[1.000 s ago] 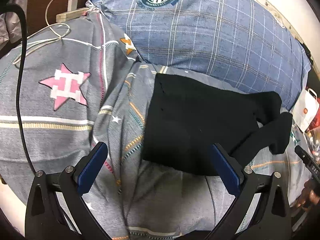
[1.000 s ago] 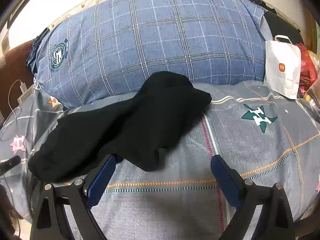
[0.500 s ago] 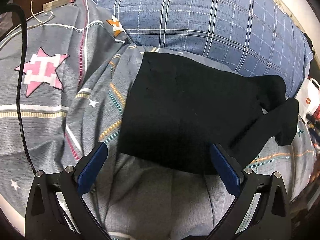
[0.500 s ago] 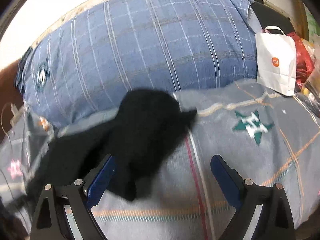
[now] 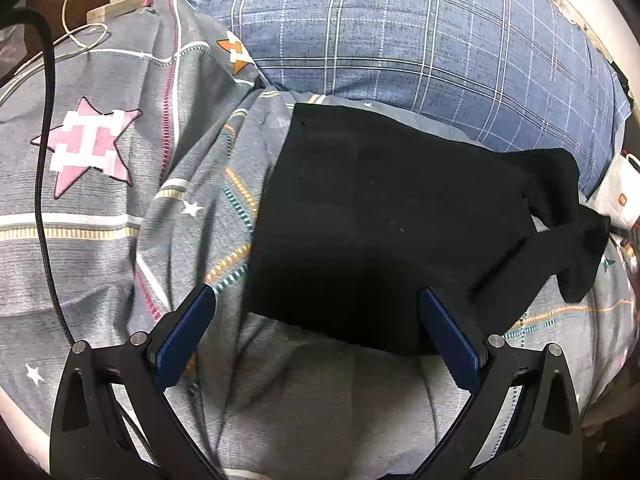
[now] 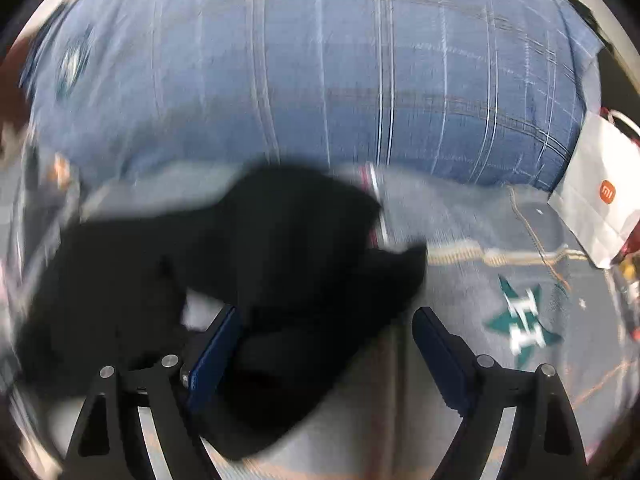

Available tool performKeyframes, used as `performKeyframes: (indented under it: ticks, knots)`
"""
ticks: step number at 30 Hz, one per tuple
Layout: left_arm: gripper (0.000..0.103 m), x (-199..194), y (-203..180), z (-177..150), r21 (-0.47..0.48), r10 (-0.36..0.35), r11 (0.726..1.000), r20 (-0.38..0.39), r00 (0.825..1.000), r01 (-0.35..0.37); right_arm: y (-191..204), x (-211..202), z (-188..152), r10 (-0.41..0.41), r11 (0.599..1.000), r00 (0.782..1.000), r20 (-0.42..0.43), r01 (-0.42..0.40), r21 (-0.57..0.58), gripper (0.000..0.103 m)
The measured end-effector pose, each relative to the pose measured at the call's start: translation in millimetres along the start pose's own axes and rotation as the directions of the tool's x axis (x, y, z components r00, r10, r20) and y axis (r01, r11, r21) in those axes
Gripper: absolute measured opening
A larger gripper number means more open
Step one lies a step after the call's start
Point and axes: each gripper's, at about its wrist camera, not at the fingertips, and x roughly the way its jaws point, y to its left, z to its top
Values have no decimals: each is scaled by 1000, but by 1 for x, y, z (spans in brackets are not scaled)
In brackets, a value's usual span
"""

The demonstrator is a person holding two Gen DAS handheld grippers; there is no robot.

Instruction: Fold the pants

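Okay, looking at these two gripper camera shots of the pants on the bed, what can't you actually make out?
- Right wrist view: motion blur smears the black pants, hiding their folds.
- Left wrist view: the white bag is cut off by the edge.
- Left wrist view: the pillow badge is cropped at the top.

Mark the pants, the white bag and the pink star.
pants (image 5: 380,220), left wrist view, flat middle of the black fabric
white bag (image 6: 596,196), right wrist view, front face
pink star (image 5: 86,146), left wrist view, its centre

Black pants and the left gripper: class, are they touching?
Cannot tell. In the left wrist view the open left gripper brackets the black pants' near hem; no contact or gap shows plainly.
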Motion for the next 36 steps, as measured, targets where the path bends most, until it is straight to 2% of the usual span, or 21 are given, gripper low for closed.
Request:
performKeyframes:
  ticks: [2, 6, 9, 11, 15, 18, 22, 23, 24, 25, 27, 28, 31, 32, 34, 36]
  knots:
    - [102, 2, 2, -1, -11, -3, 1000, -7, 1000, 2, -6, 0, -27, -18, 1000, 999, -48, 18, -4, 87]
    - [102, 3, 0, -3, -19, -15, 1000, -19, 1000, 15, -16, -2, -79, 19, 1000, 993, -113, -17, 27, 87]
    - [102, -2, 0, -5, -18, -16, 1000, -17, 1000, 16, -17, -15, -102, 27, 999, 997, -74, -25, 19, 87]
    - [102, -5, 3, -4, -33, -19, 999, -12, 1000, 19, -29, -29, -102, 19, 998, 1000, -6, -19, 60, 87]
    - [102, -8, 14, -5, -105, -54, 993, -20, 998, 51, -66, -43, -75, 92, 963, 989, 113, -117, 241, 87]
    - [102, -7, 22, -9, -155, -74, 986, -41, 996, 67, -82, -24, -43, 88, 941, 989, 116, -121, 316, 87]
    - [102, -1, 24, -9, -159, -66, 986, -56, 996, 57, -91, 21, -18, 83, 922, 994, 70, -103, 374, 84]
    - [102, 1, 24, -8, -161, -64, 986, -60, 996, 53, -91, 35, -13, 90, 918, 994, 59, -106, 383, 69]
    - [102, 3, 24, -7, -166, -64, 985, -65, 996, 52, -90, 49, -10, 103, 917, 994, 44, -112, 382, 37]
    - [102, 5, 23, -6, -170, -66, 984, -69, 995, 54, -89, 56, -7, 110, 919, 994, 29, -112, 379, 24]
    - [102, 6, 21, -6, -164, -68, 985, -70, 995, 56, -84, 53, -6, 88, 933, 994, 64, -105, 346, 5]
    - [102, 7, 20, -5, -160, -68, 986, -67, 995, 56, -84, 46, -6, 98, 934, 992, 79, -119, 337, 5]
    - [102, 6, 21, -7, -152, -69, 987, -65, 995, 59, -94, -7, -25, 90, 932, 975, 204, -155, 328, 5]
    - [102, 4, 22, -8, -154, -73, 986, -65, 995, 62, -101, -36, -41, 69, 927, 964, 258, -158, 340, 5]
    - [102, 2, 24, -9, -161, -77, 985, -63, 995, 66, -110, -72, -71, 38, 917, 949, 313, -158, 366, 4]
    - [102, 0, 25, -11, -168, -83, 983, -62, 995, 72, -121, -103, -111, -6, 899, 942, 335, -141, 414, 5]
